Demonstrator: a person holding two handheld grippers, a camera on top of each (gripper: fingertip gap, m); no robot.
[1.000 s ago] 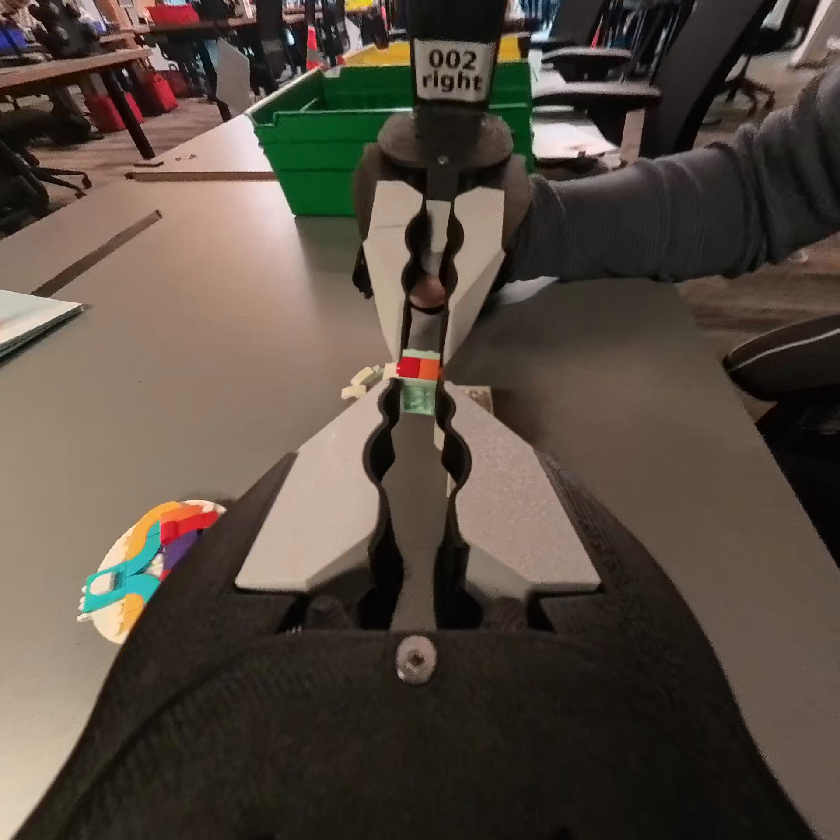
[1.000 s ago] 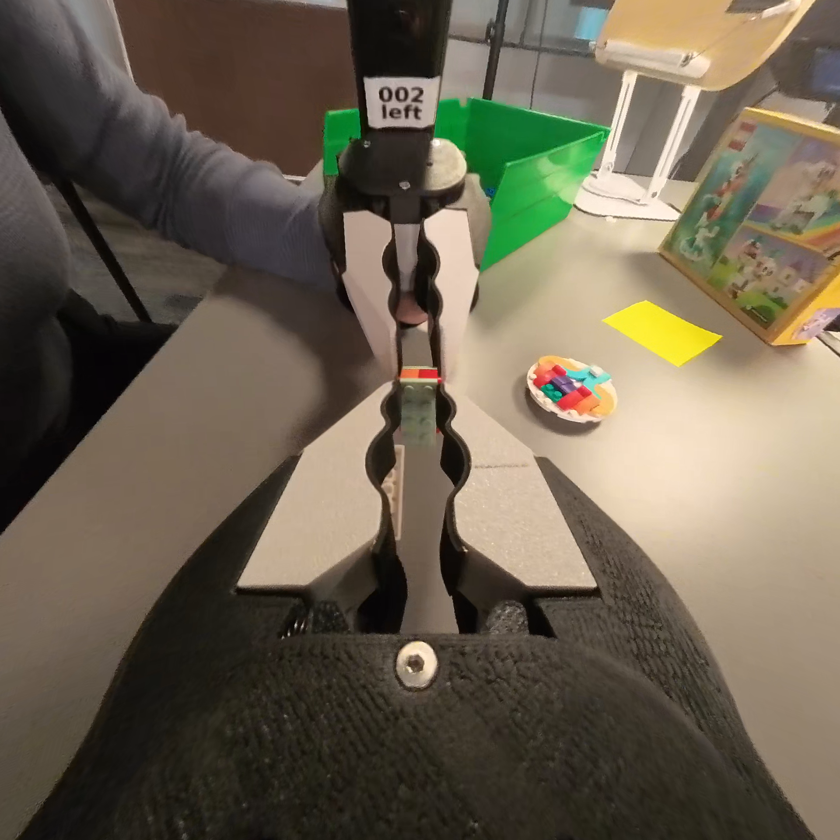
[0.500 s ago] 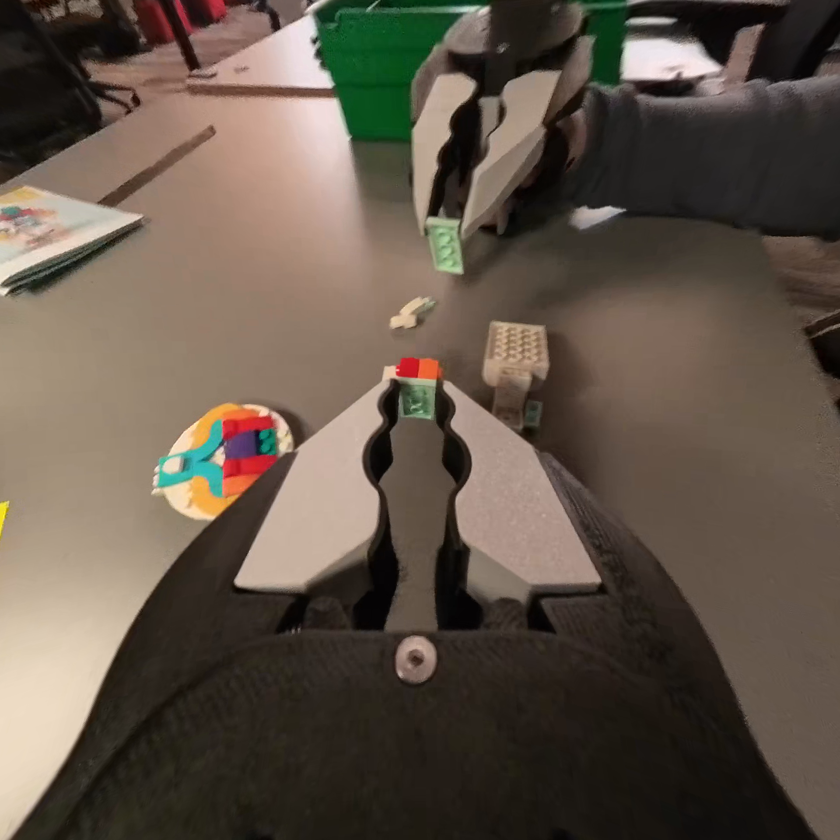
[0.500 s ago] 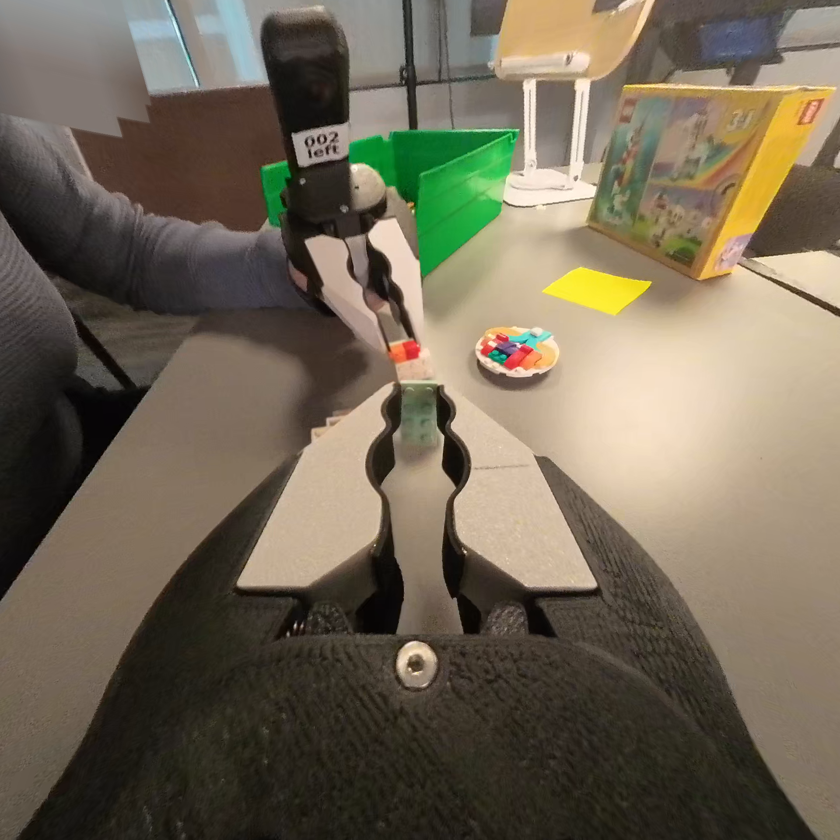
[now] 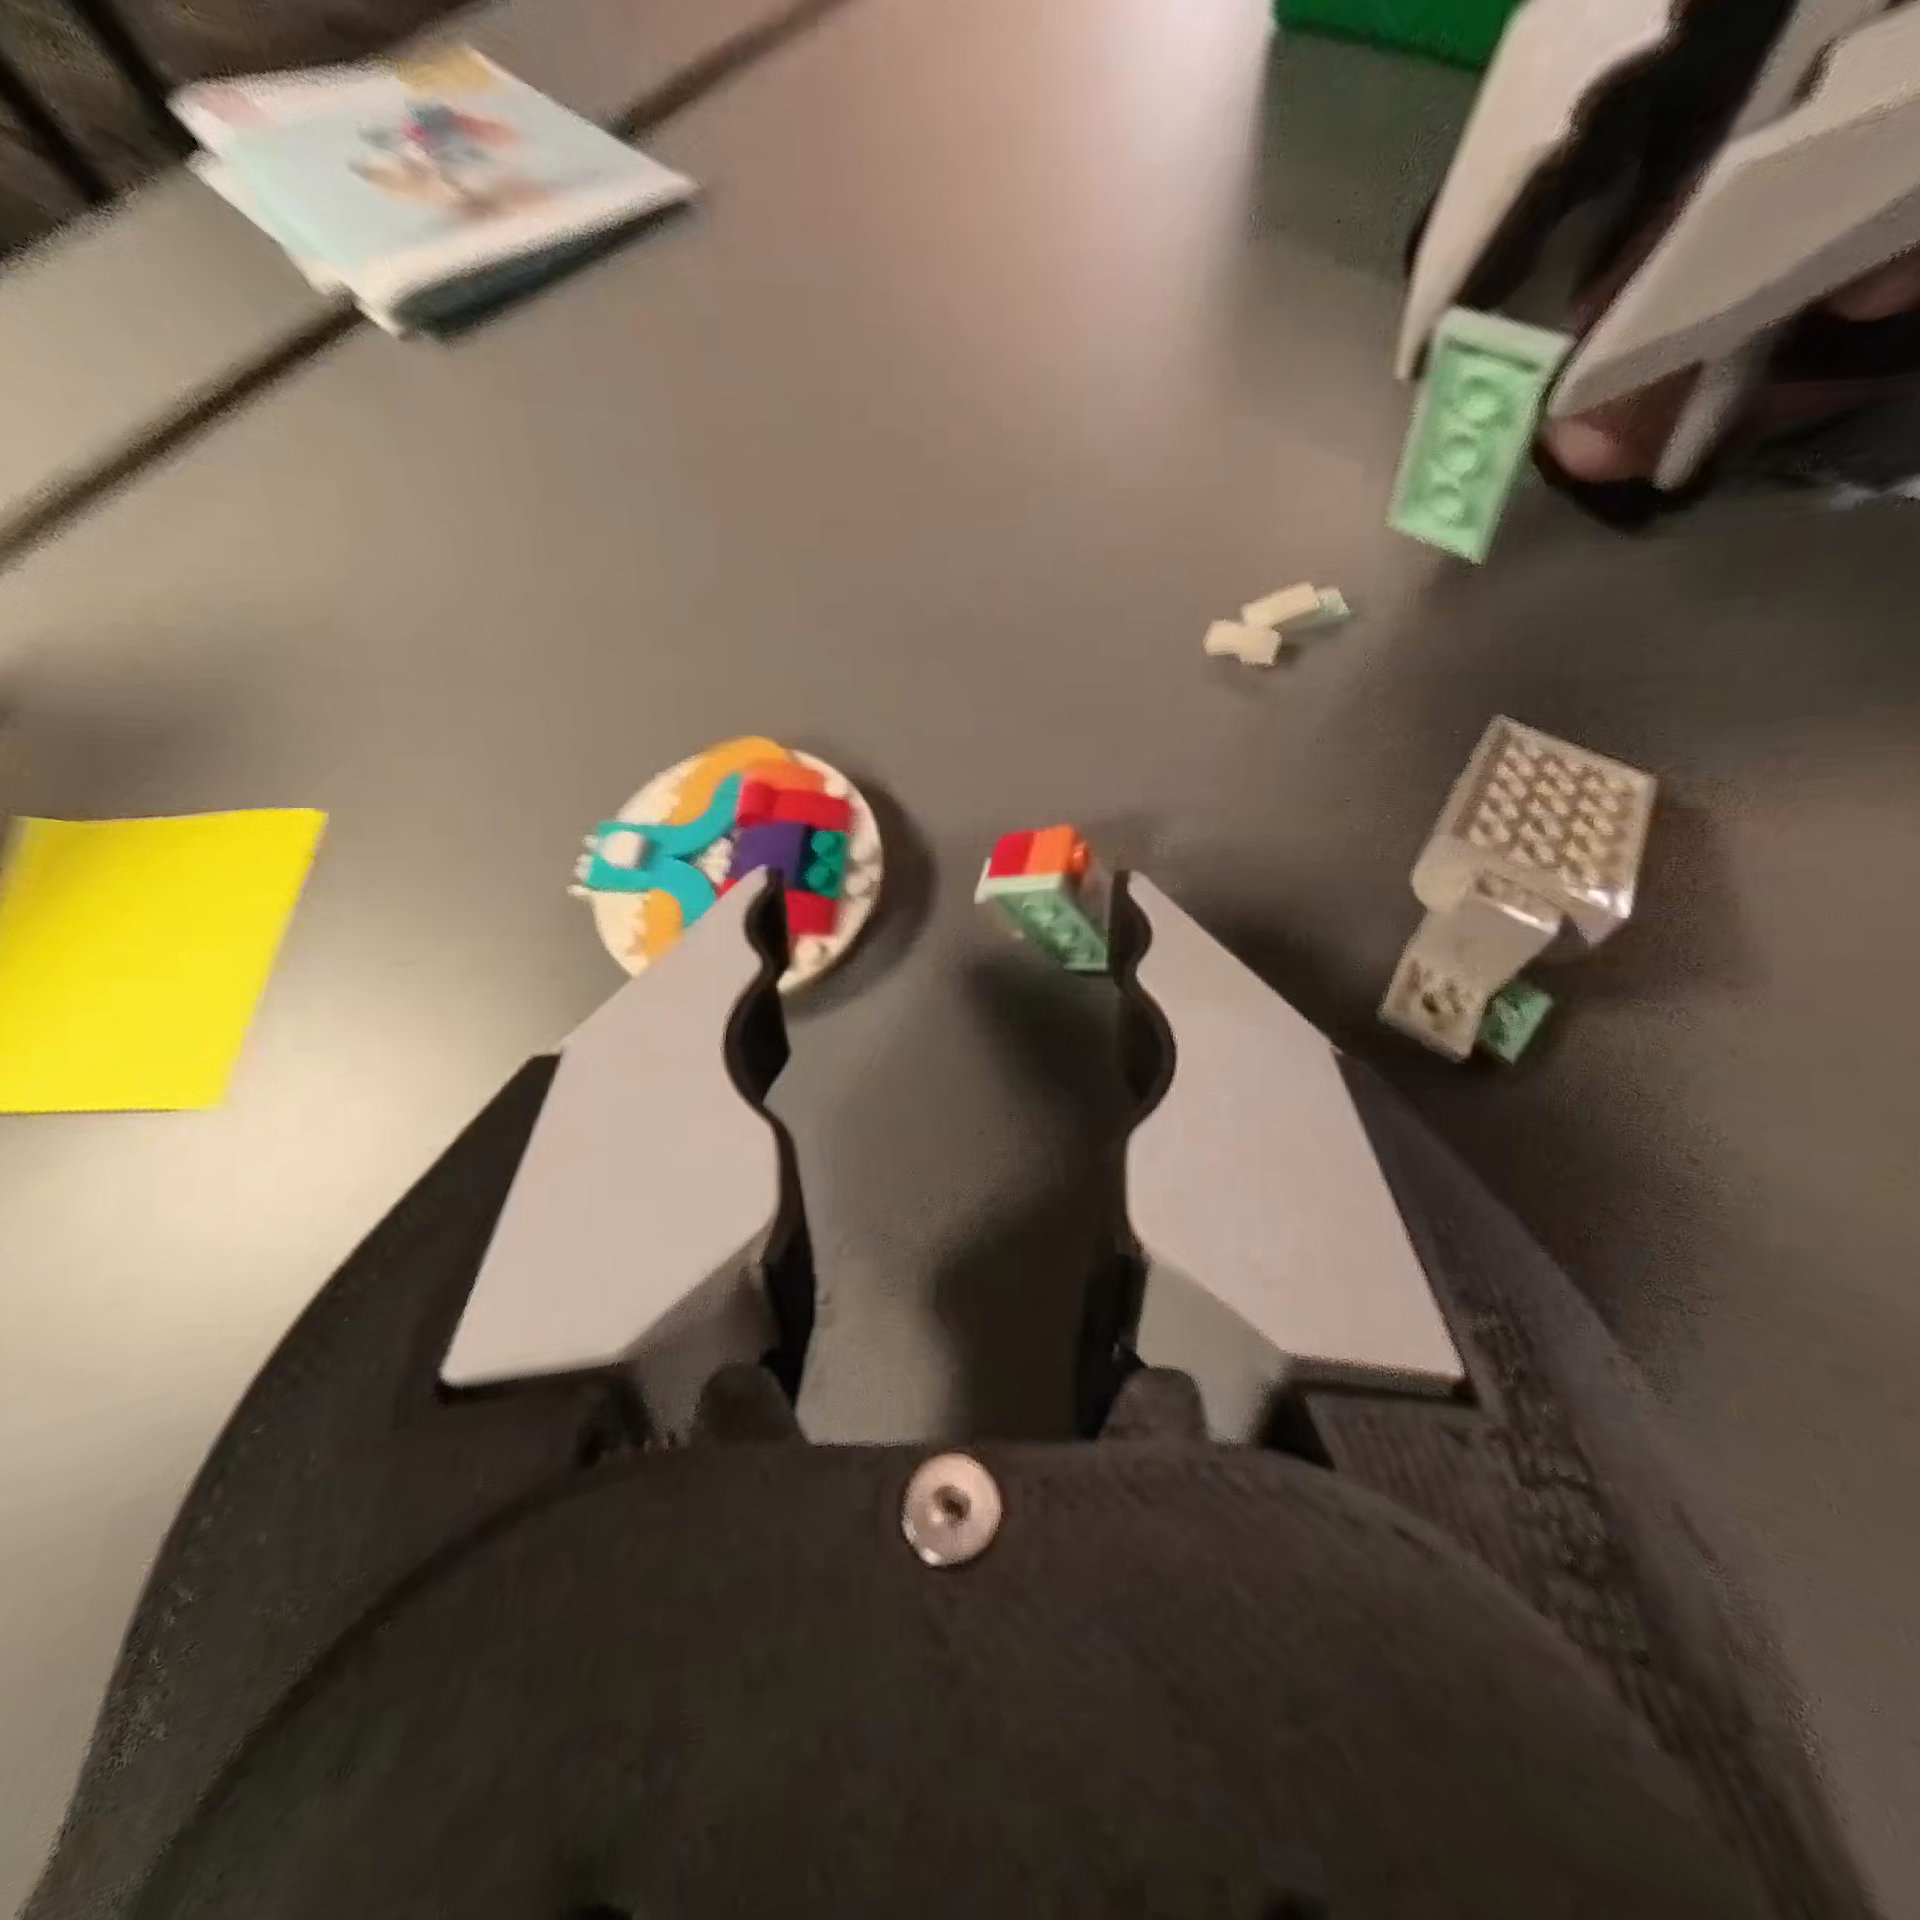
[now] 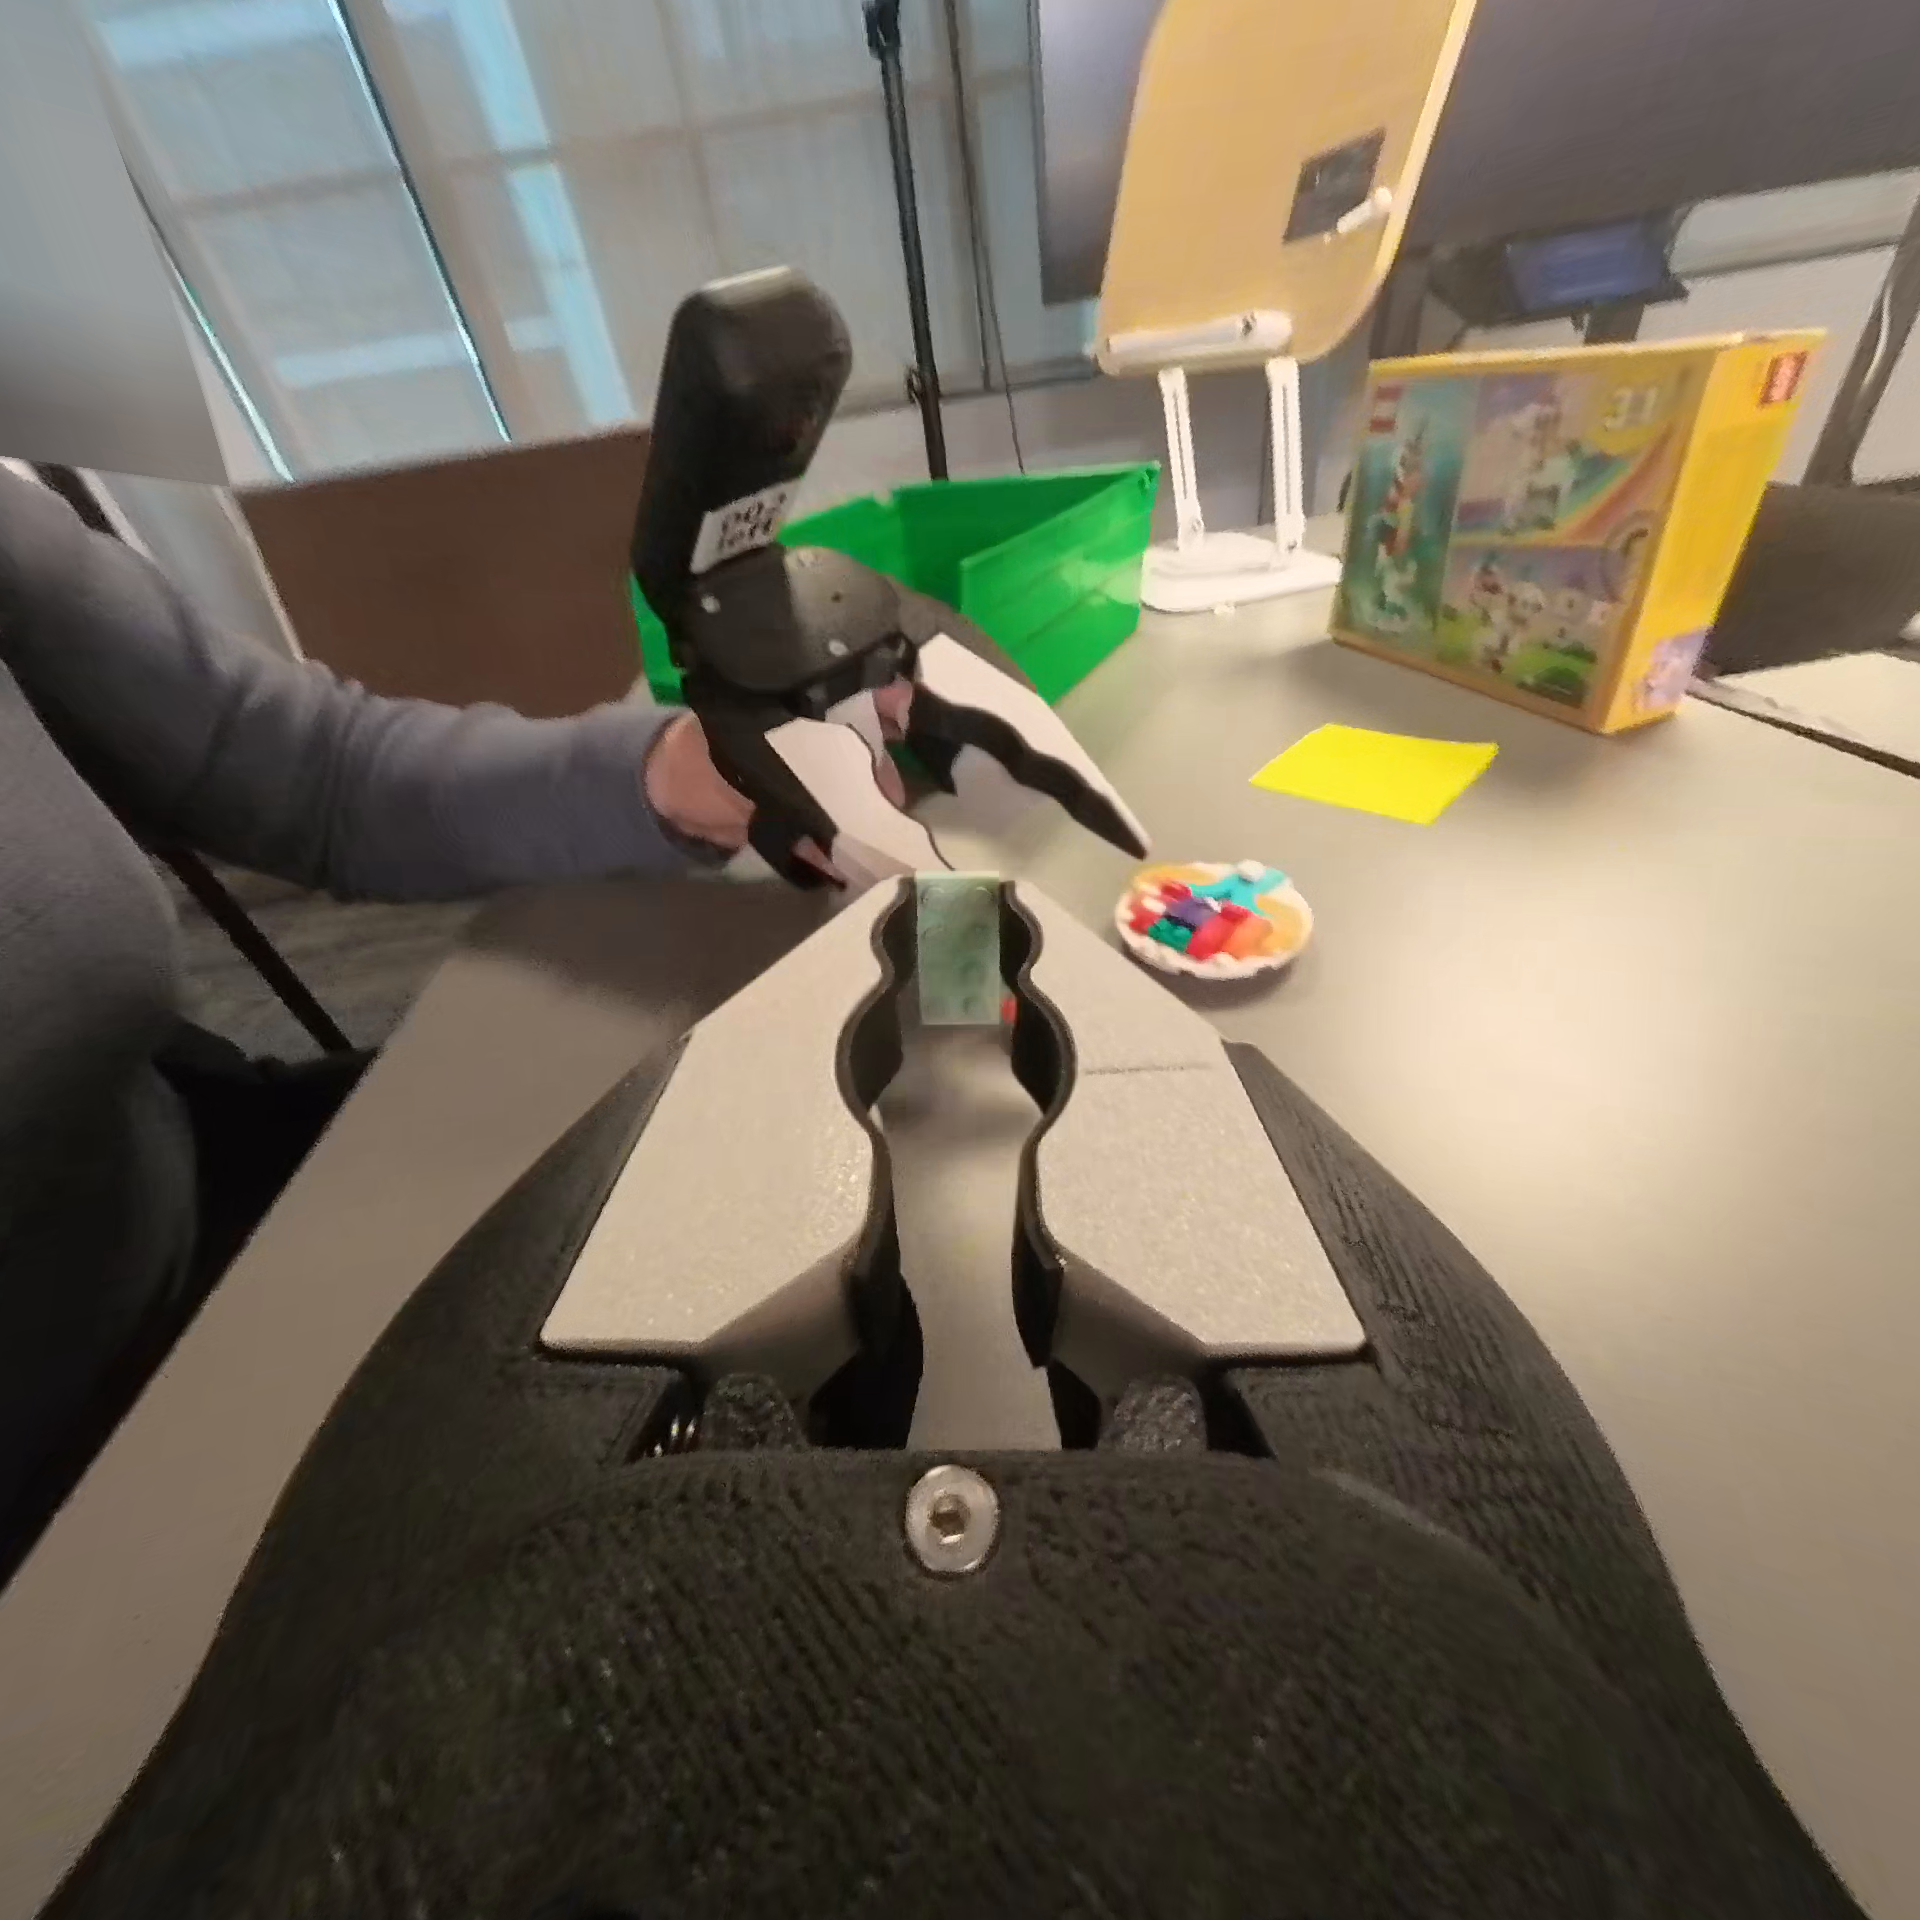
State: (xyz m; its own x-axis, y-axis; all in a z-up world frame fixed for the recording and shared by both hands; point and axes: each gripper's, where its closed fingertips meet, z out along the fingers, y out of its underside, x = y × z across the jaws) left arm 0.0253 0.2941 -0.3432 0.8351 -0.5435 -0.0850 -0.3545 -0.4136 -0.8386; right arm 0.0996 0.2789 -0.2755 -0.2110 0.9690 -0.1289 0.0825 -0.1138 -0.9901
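Left gripper (image 5: 940,883): fingers spread wide apart above the grey table (image 5: 935,416), gripping nothing; a small brick stack (image 5: 1044,896), mint green with a red and an orange piece on top, sits tilted against the inner face of one fingertip, and the blur leaves it unclear whether it rests on the table. Right gripper (image 6: 958,891): fingers drawn together, clamped on a mint green plate brick (image 6: 956,961) that juts out past the tips. Round white dish (image 5: 743,862) of mixed coloured bricks: on the table just beside the left gripper's other fingertip. Grey studded build (image 5: 1507,883) with a small green piece at its base: on the table to the other side, apart from both grippers. Small cream pieces (image 5: 1273,623): loose on the table between the two grippers. Yellow paper (image 5: 135,956): flat near the table edge. Booklet (image 5: 426,177): towards the far corner. Green bin (image 6: 997,571) and boxed toy set (image 6: 1538,520): along the far edge
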